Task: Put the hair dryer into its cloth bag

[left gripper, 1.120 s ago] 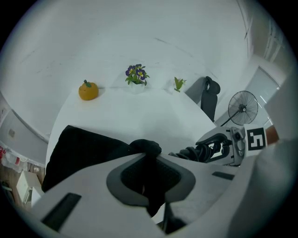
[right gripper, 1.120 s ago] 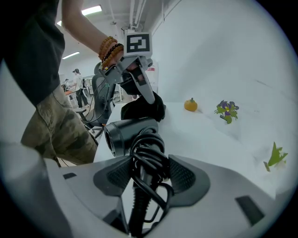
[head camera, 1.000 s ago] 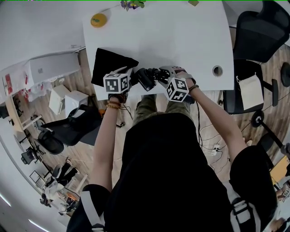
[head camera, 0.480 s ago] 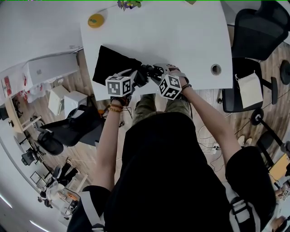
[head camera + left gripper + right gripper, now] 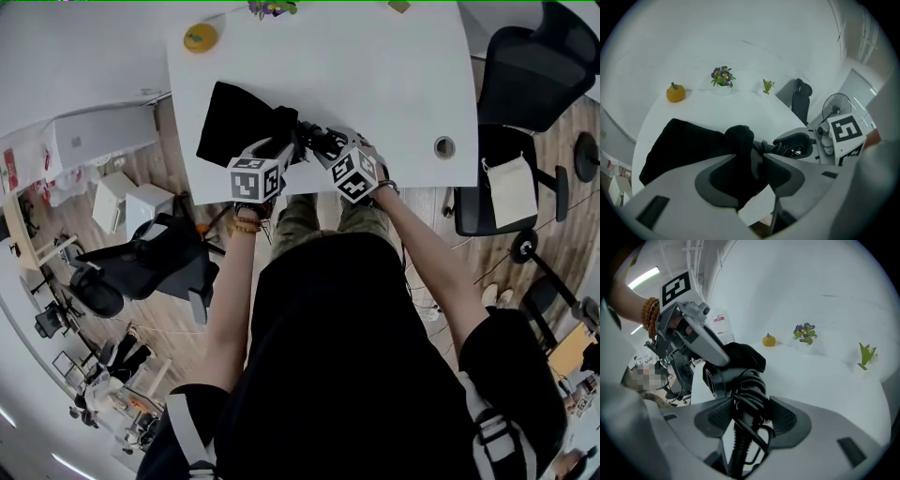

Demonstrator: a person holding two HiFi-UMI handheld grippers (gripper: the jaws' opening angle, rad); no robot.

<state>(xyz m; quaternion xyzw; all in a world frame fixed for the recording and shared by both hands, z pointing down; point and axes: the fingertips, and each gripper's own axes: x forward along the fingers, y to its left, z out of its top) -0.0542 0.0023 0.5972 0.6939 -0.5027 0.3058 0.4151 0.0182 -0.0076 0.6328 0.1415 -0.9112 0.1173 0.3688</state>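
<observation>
Fingers [image 5: 787,420] of the right gripper [image 5: 751,417] clamp the cord-wrapped hair dryer [image 5: 719,380] at lower centre. On the left gripper [image 5: 757,174] the jaws have just been opening, with the black cloth bag [image 5: 689,145] loose between them on the white table [image 5: 375,75].

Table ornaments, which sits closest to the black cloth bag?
The orange fruit, at the far-left corner; the purple flowers and green sprout stand farther right.

— How are the arms posed?
— The left forearm [image 5: 221,281] and right forearm [image 5: 424,255] reach forward, grippers close together, tilted down.
— And the jaws?
— The left gripper [image 5: 757,164] has just been opening, with the cloth bag [image 5: 684,145] between its jaws. The right gripper [image 5: 750,411] clamps the hair dryer [image 5: 719,378].
</observation>
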